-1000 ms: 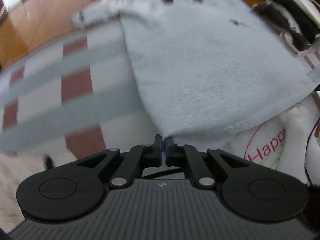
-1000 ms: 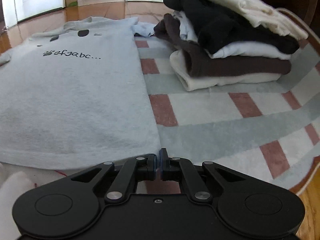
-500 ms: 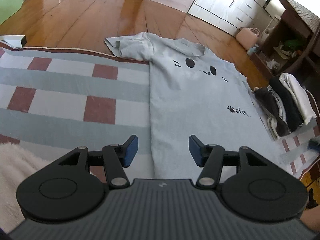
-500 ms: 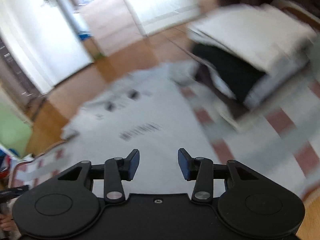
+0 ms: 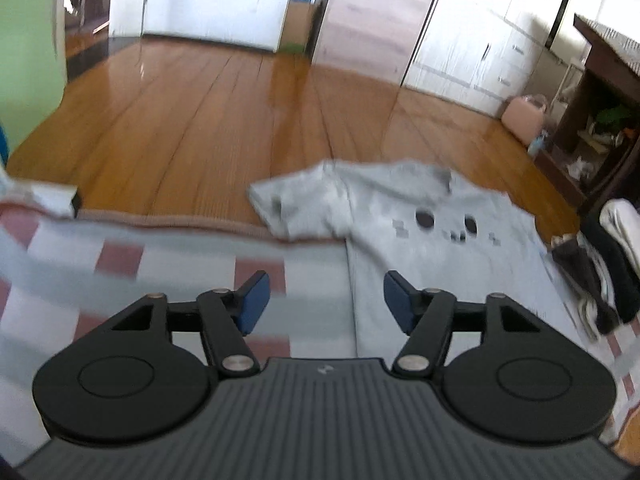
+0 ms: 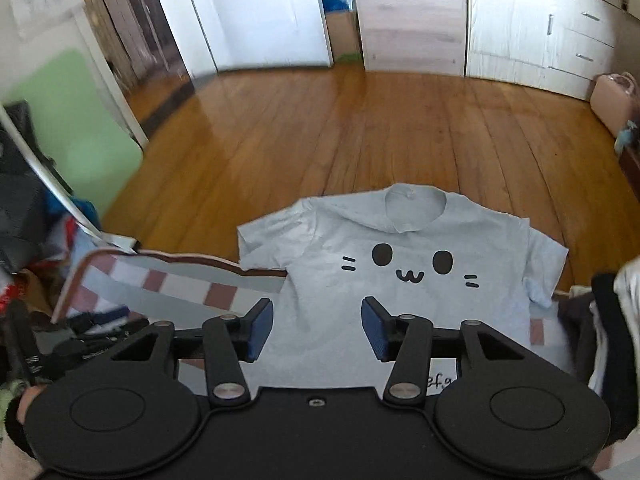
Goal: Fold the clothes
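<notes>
T-shirt [image 6: 404, 300]: pale grey, cat-face print, flat, collar away | left gripper [image 5: 326, 300], right gripper [image 6: 317, 330]: jaws opening, empty

Left gripper [image 5: 326, 300]: matte black linkage arms, silver pivot screws, two round black discs at the base, ribbed dark grey housing with a small pale logo, blue pads [image 5: 254, 300] on the fingers. Right gripper [image 6: 317, 330]: same black linkages, discs and silver pivots, blue pads [image 6: 260, 330], but a smooth black housing with one centre screw. Dark sleeve cuff [image 6: 14, 426] at lower left in the right wrist view.
</notes>
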